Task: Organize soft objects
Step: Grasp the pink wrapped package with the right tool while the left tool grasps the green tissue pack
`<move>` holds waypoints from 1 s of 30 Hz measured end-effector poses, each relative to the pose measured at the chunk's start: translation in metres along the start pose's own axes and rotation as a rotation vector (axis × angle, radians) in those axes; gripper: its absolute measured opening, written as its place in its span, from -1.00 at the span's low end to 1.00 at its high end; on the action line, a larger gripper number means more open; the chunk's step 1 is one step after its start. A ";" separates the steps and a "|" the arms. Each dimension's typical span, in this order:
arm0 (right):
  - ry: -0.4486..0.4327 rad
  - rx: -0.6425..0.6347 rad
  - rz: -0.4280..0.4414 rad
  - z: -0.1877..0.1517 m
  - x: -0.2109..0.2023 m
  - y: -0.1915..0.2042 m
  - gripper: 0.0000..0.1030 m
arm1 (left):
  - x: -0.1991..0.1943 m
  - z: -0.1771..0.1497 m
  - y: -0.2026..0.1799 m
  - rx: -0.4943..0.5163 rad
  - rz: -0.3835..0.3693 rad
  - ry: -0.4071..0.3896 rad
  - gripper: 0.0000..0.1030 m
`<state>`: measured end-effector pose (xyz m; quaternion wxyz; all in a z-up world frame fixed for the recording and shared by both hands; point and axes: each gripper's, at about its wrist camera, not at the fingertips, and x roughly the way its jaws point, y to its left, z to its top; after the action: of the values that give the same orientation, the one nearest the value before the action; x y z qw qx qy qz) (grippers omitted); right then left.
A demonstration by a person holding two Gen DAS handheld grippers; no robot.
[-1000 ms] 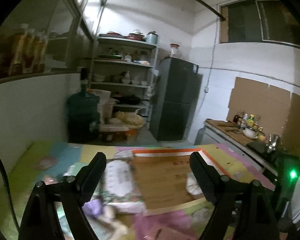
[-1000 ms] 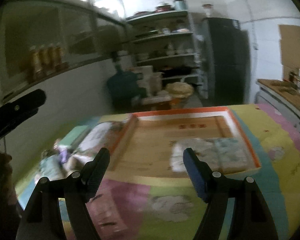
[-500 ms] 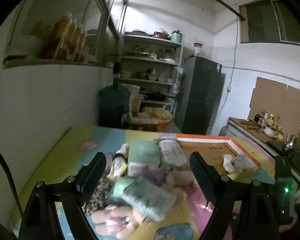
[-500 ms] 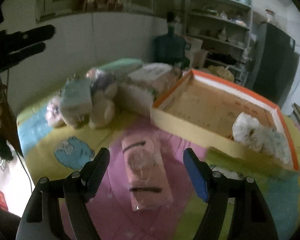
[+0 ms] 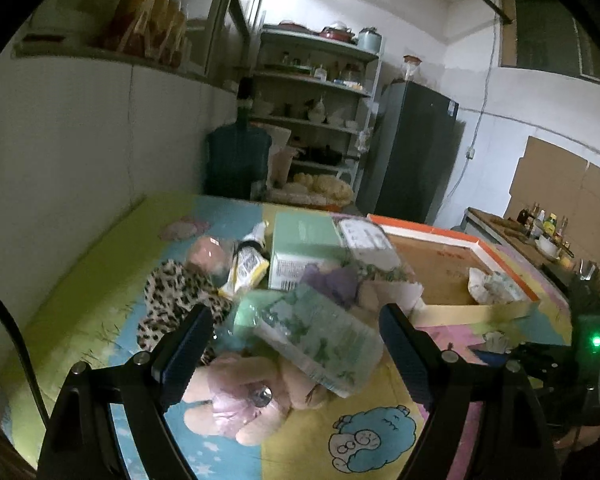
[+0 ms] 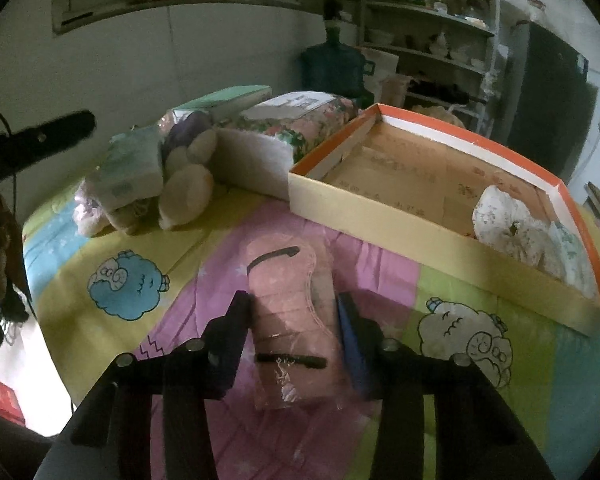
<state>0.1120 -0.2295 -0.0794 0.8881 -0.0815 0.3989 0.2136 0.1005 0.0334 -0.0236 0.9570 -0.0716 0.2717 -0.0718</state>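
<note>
A pile of soft things lies on the patterned mat: a green tissue pack [image 5: 320, 332], a pink plush toy [image 5: 244, 396], a leopard-print piece [image 5: 176, 296] and a mint box [image 5: 304, 248]. My left gripper [image 5: 292, 344] is open, with the tissue pack between its fingers. My right gripper [image 6: 294, 320] is closed onto a pink wrapped pack [image 6: 292, 320] that lies on the mat. An orange-rimmed cardboard box [image 6: 420, 216] holds white floral packs [image 6: 528, 232] at its right end. The pile also shows in the right wrist view [image 6: 172, 176].
A floral pack [image 6: 296, 120] leans against the box's left wall. A white wall runs along the mat's left side. Behind stand a water jug [image 5: 238, 160], shelves [image 5: 320, 92] and a dark fridge [image 5: 412, 152]. A counter with bottles [image 5: 540, 228] is at right.
My left gripper swung left from the box to the pile and came closer. My right gripper swung from the box down to the pink pack and narrowed around it.
</note>
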 end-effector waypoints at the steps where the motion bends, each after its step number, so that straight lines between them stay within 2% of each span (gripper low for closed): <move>1: -0.004 0.005 0.003 0.000 -0.001 0.000 -0.16 | 0.003 -0.001 0.002 -0.009 0.001 0.008 0.65; 6: -0.041 0.040 0.054 0.000 -0.009 0.007 -0.16 | 0.020 -0.004 0.012 -0.057 -0.006 0.044 0.65; 9: -0.058 0.057 0.073 0.002 -0.013 0.011 -0.16 | 0.031 -0.005 0.014 -0.075 -0.035 0.062 0.59; 11: -0.066 0.070 0.081 0.002 -0.015 0.013 -0.16 | 0.036 -0.008 0.013 -0.080 -0.060 0.074 0.39; 13: -0.072 0.084 0.089 0.002 -0.017 0.014 -0.16 | 0.039 -0.010 0.010 -0.074 -0.063 0.073 0.33; 16: -0.074 0.096 0.096 0.002 -0.018 0.015 -0.16 | 0.036 -0.010 0.008 -0.071 -0.063 0.045 -0.07; 19: -0.076 0.107 0.098 0.002 -0.018 0.016 -0.16 | 0.035 -0.009 0.011 -0.085 -0.067 0.037 -0.27; 25: -0.089 0.122 0.103 0.003 -0.021 0.015 -0.16 | 0.029 -0.010 0.009 -0.086 -0.082 0.012 -0.45; 30: -0.109 0.128 0.104 0.005 -0.026 0.013 -0.16 | 0.022 -0.009 0.002 -0.059 -0.088 -0.001 -0.51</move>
<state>0.0947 -0.2240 -0.0564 0.8996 0.0079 0.3664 0.2376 0.1144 0.0307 -0.0430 0.9506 -0.1118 0.2696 -0.1055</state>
